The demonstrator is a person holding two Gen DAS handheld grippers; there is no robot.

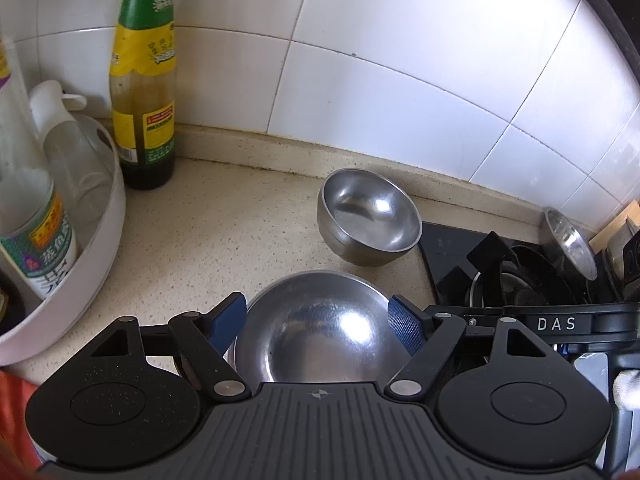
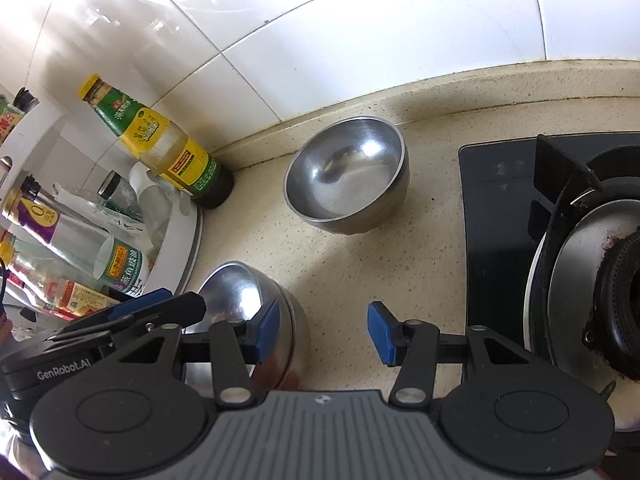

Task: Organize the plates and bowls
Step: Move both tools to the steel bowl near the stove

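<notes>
from the left wrist, the left gripper [image 1: 318, 320] is spread wide over the near steel bowl [image 1: 316, 328] on the speckled counter [image 1: 208, 240], fingers either side, not pinching. a second steel bowl [image 1: 366, 216] sits nearer the tiled wall, beside the sauce bottle [image 1: 144, 92].

from the right wrist, the right gripper [image 2: 322, 330] gapes over bare counter, holding nothing; near bowl [image 2: 248, 300] just left, far bowl [image 2: 346, 174] beyond, stove [image 2: 560, 260] right.

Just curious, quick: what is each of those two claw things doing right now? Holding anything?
Left gripper: open, jaws on either side of the near steel bowl, not clamped.
Right gripper: open, holding nothing, over bare counter.
</notes>
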